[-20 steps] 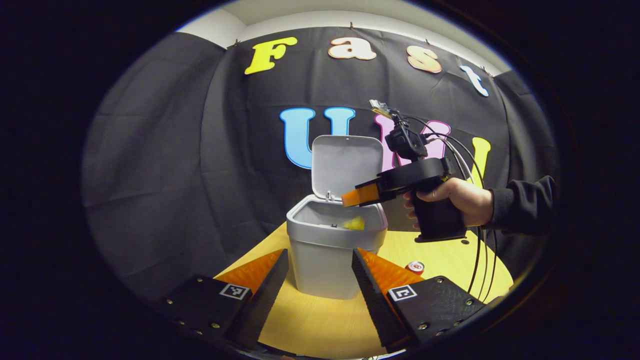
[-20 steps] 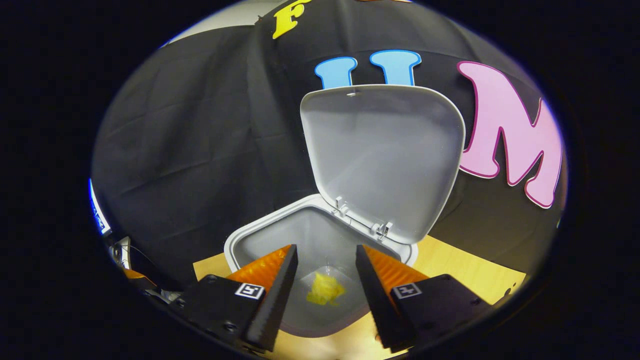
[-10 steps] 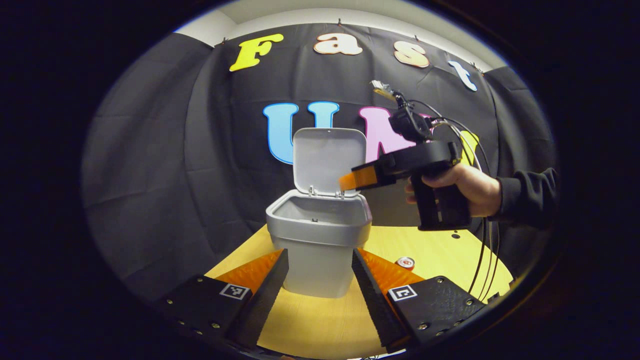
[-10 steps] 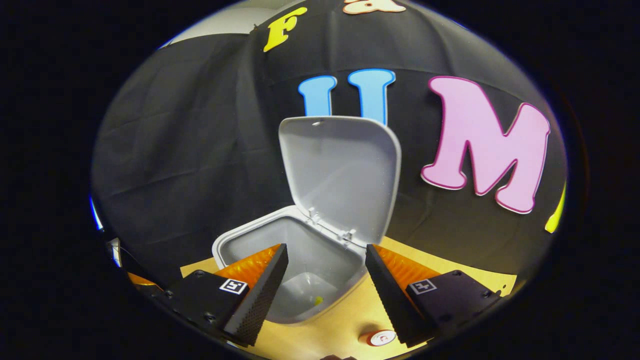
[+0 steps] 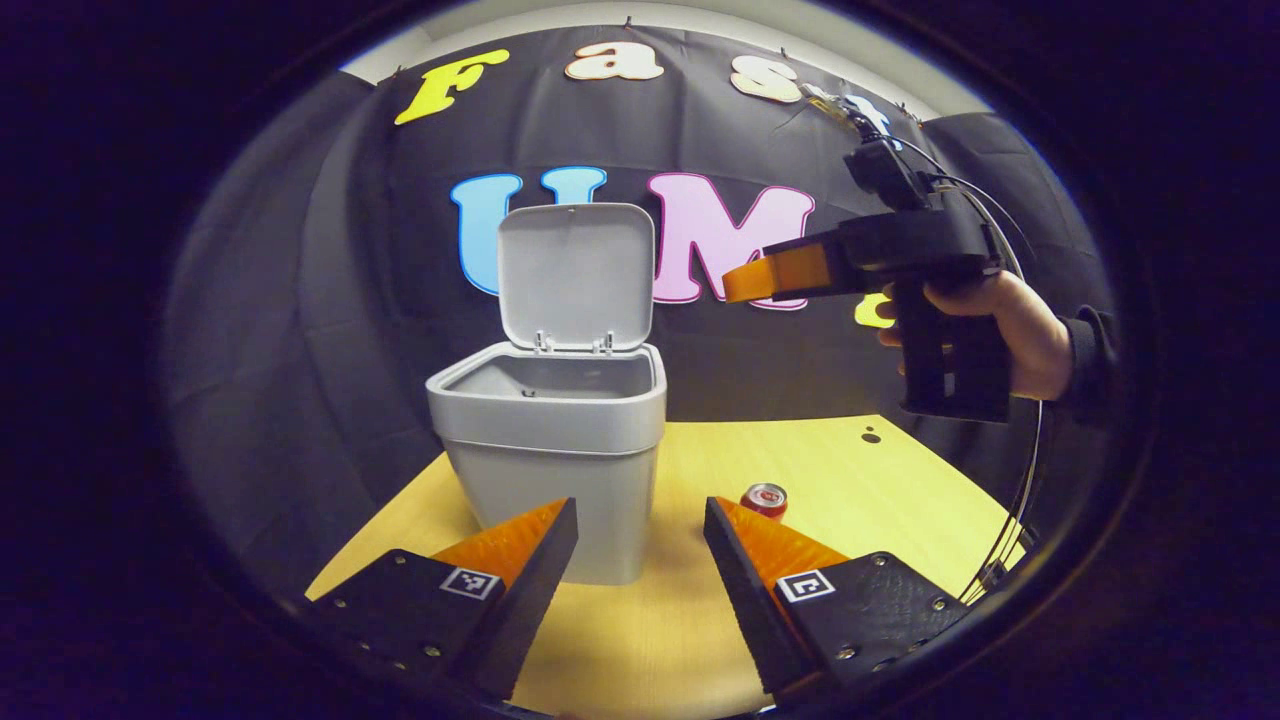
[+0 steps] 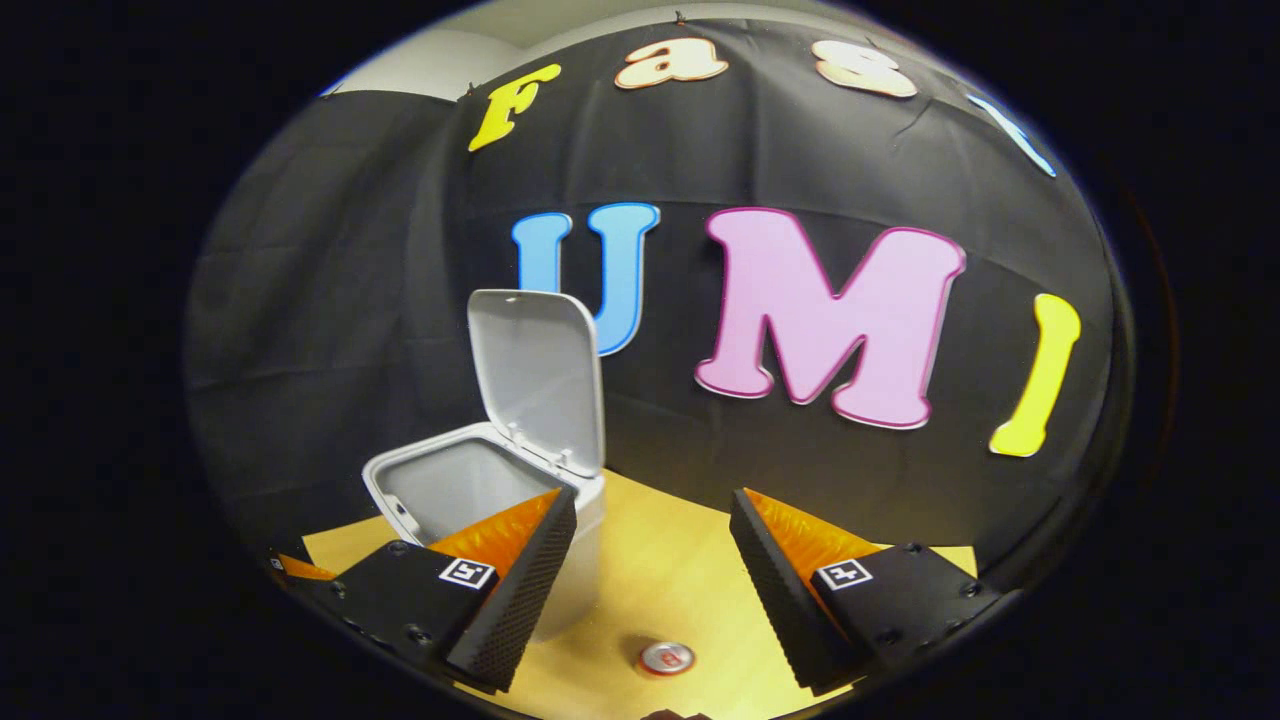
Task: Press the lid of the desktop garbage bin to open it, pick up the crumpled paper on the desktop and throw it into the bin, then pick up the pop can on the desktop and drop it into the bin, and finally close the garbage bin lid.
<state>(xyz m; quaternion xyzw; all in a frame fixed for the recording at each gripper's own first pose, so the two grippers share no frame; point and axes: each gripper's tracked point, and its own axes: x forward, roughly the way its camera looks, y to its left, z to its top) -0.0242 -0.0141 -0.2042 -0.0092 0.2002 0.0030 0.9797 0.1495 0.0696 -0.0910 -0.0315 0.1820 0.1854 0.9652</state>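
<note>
Looking along my left gripper (image 5: 640,560), fingers spread and empty, I see the bin (image 5: 553,440) with its lid (image 5: 575,275) upright, the pop can (image 5: 764,499) right of it, and my right gripper (image 6: 650,560) spread, empty, above.

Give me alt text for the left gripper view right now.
A grey desktop bin stands on the wooden desktop with its lid raised upright. A red pop can stands to its right, and above it a hand holds the right hand-held gripper in the air.
</note>
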